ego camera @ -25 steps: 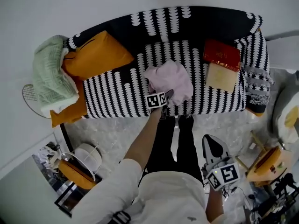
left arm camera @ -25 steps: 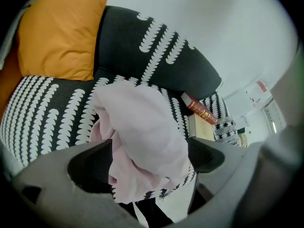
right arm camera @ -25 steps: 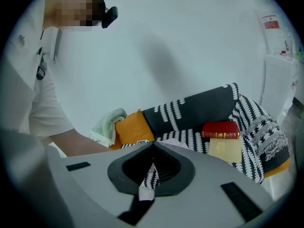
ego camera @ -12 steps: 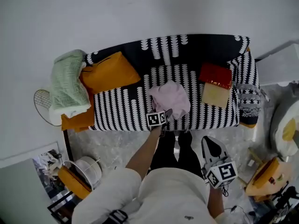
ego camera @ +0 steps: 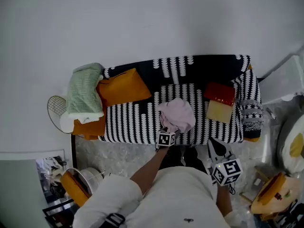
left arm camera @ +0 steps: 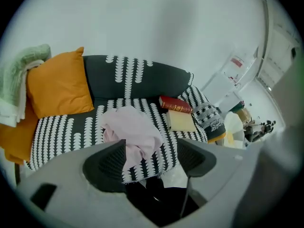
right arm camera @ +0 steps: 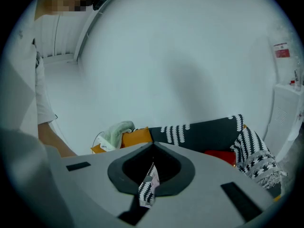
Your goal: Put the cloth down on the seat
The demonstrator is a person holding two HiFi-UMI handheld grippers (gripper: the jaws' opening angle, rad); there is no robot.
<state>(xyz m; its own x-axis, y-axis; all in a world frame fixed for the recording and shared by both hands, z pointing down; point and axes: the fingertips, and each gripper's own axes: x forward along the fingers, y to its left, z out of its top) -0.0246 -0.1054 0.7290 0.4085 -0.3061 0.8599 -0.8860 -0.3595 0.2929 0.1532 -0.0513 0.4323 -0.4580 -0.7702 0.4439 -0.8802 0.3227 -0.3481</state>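
Observation:
A crumpled pink cloth (ego camera: 176, 114) lies on the black-and-white patterned sofa seat (ego camera: 128, 122), near its front edge at the middle. My left gripper (ego camera: 167, 136) hovers just in front of the seat edge, short of the cloth. In the left gripper view the cloth (left arm camera: 133, 129) lies beyond the jaws; the left gripper (left arm camera: 151, 158) holds nothing and its jaws are closing. My right gripper (ego camera: 216, 148) hangs low by the person's right side, away from the sofa. In the right gripper view, the right gripper (right arm camera: 152, 167) is shut and empty.
An orange cushion (ego camera: 124, 87) and a green blanket (ego camera: 84, 89) sit at the sofa's left end. A red book (ego camera: 219, 93) on a tan book (ego camera: 218, 111) lies right of the cloth, beside a knitted patterned item (ego camera: 251, 113). A fan (ego camera: 57, 110) stands left of the sofa.
The left gripper has drawn back from the cloth toward the person, off the seat's front edge. The cloth stays on the seat. The head view has backed away from the sofa.

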